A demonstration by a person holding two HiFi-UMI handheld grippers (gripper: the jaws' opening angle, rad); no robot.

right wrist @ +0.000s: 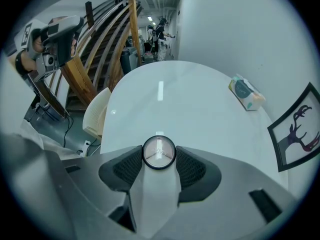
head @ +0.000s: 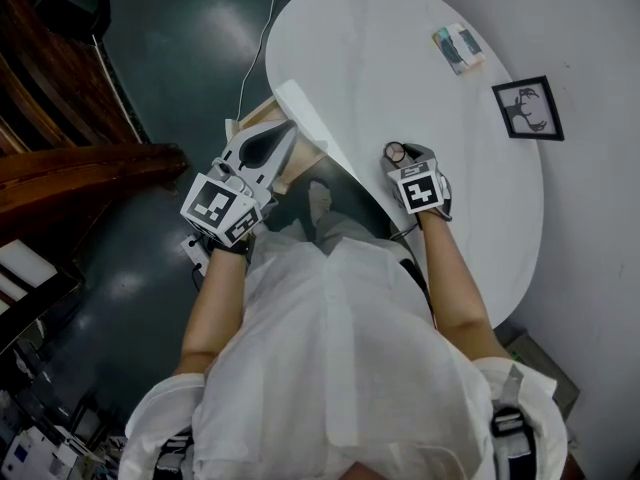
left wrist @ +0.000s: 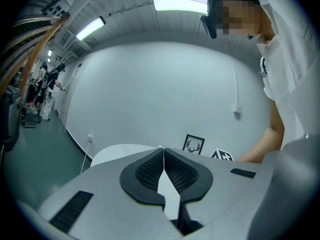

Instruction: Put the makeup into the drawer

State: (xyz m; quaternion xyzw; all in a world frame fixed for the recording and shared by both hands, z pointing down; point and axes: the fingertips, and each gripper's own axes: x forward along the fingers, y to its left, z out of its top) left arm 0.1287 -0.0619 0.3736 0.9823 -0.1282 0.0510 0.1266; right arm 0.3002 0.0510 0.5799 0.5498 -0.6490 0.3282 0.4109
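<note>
Your right gripper (right wrist: 159, 157) straddles the round compact (right wrist: 159, 151) on the table (right wrist: 190, 99), jaws apart and not gripping it — left gripper (left wrist: 163, 153) clenched, empty

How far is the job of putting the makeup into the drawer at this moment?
Done: the cream drawer at the white oval table's edge looks already pulled out; the left tongs are shut, empty. In hand: the right tongs stand open around the round black-rimmed makeup compact lying on the table. Left: grip it, carry it over, drop it in the drawer.
</note>
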